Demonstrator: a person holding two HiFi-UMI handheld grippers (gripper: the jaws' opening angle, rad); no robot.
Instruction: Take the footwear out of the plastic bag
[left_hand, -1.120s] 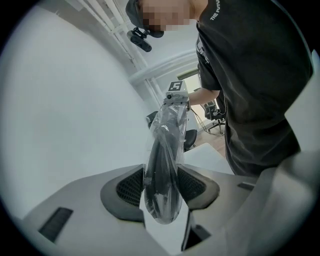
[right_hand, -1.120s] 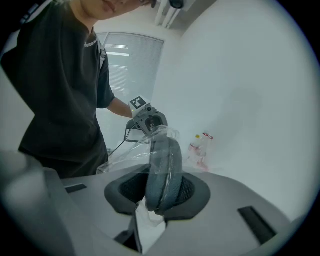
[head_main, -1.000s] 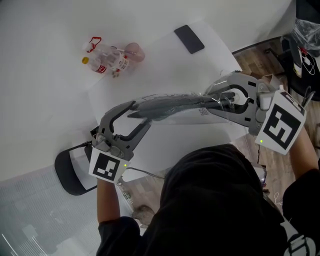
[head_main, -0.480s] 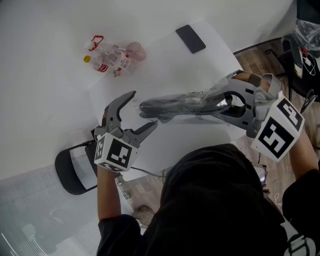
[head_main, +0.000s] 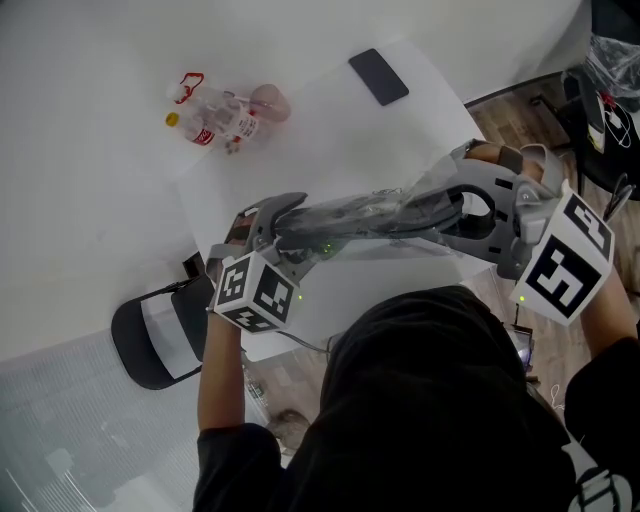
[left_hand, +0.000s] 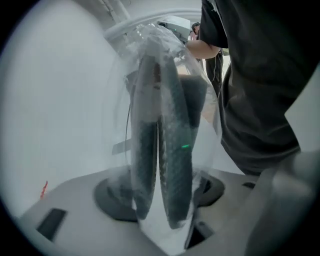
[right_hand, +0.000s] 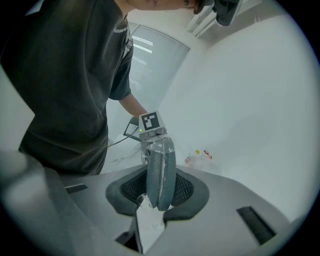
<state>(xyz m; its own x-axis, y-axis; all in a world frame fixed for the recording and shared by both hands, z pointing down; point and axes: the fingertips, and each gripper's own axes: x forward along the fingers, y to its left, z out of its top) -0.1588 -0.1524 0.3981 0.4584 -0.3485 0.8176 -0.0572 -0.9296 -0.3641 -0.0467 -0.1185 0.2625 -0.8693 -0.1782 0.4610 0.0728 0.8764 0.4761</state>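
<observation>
A pair of dark grey footwear (head_main: 350, 215) lies inside a clear plastic bag (head_main: 405, 192), held level above the white table (head_main: 330, 130). My right gripper (head_main: 432, 210) is shut on the bag's right end, with the footwear's tip (right_hand: 160, 172) between its pads. My left gripper (head_main: 290, 232) points steeply down over the left end. Its jaws have just been closing and stand wide on either side of the bagged footwear (left_hand: 172, 150). I see no pad pressing on it. From the right gripper view, the left gripper's marker cube (right_hand: 149, 121) shows behind the bag.
A clear packet of small bottles with red caps (head_main: 225, 115) and a dark phone (head_main: 378, 78) lie on the far part of the table. A black chair (head_main: 150, 340) stands at the lower left. Wooden floor (head_main: 510, 120) and dark gear (head_main: 605, 100) are at the right.
The left gripper let go of the bag's left end and opened wide. It then dropped and tipped down over that end. The right gripper kept its hold and hardly moved.
</observation>
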